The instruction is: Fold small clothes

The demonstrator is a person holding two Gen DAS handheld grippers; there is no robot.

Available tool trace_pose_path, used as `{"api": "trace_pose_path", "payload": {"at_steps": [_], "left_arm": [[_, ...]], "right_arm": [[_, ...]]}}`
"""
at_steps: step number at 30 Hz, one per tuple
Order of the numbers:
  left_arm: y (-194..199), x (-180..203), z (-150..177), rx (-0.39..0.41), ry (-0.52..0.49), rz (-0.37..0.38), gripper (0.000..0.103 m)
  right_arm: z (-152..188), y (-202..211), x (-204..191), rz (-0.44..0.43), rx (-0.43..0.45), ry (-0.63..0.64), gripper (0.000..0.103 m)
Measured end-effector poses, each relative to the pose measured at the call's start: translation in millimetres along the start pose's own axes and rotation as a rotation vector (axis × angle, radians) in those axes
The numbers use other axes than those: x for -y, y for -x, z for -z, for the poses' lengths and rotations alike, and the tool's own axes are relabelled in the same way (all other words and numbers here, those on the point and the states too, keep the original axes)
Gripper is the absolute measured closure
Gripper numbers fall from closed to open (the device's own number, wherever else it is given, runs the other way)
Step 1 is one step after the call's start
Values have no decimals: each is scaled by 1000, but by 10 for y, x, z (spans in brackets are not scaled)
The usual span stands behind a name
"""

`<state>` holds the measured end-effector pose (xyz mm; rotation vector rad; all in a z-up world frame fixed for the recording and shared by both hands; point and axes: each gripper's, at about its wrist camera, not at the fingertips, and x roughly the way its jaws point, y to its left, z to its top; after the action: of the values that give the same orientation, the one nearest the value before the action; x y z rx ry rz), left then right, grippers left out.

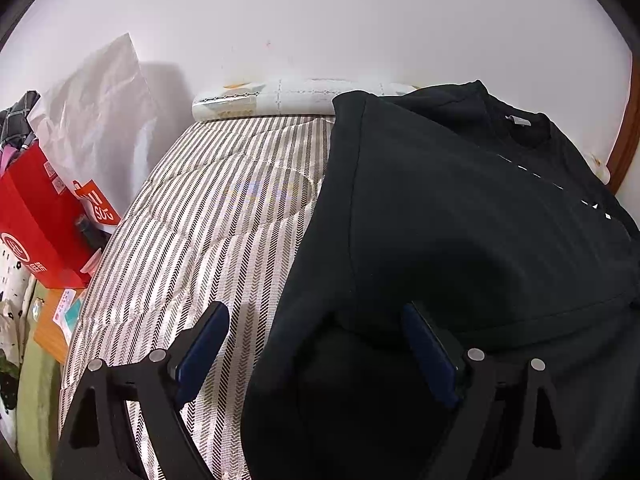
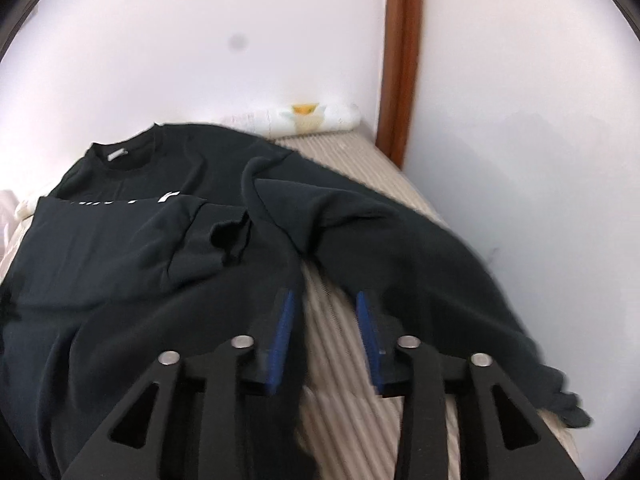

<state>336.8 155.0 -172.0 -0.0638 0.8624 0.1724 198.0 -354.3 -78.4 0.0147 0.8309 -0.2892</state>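
A black sweatshirt [image 1: 460,208] with white chest lettering lies on a striped bed [image 1: 216,216]. Its left side is folded inward over the body. My left gripper [image 1: 316,312] is open, with the sweatshirt's lower left edge between its blue pads [image 1: 200,352]; I cannot tell if it touches. In the right wrist view the sweatshirt [image 2: 140,248] shows its folded left sleeve cuff near the middle, and the right sleeve [image 2: 432,256] lies stretched out toward the lower right. My right gripper [image 2: 326,300] is open and empty over the bare striped bed [image 2: 340,344] between body and right sleeve.
A rolled floral pillow [image 1: 280,98] lies at the head of the bed against the white wall. Red boxes [image 1: 36,216] and clutter stand left of the bed. A brown wooden post [image 2: 400,60] stands in the right corner; the wall runs close along the bed's right edge.
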Motion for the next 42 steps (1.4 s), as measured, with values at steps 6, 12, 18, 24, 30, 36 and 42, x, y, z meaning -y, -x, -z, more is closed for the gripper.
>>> {"api": "trace_pose_path", "payload": {"at_steps": [6,12,18,24,30,36,42], "left_arm": [[0,-5,-5,-2,1,1,15],[-20,-62,-4,-13,25,31,15],[-46,-67,1,-23,38,41,14],[-46,-66,5,-23,40,41,14],[-39,-42,1,-18,30,27,14],[-45,-57,-3,-20,40,36,14],[-27,-58,15,-21,43,33,14]], "right_arm": [[175,69,439,118,12,-6,31],[72,-496,444,164,-80,55,31],[66,-800,591,137,-120,10,76],[-285,-643,673,243,-29,-73,96],[-929,80,406,291,297,-109,103],[-1254,441,-473,190,395,61,103],[-889,74,-415,165,229,81,103]]}}
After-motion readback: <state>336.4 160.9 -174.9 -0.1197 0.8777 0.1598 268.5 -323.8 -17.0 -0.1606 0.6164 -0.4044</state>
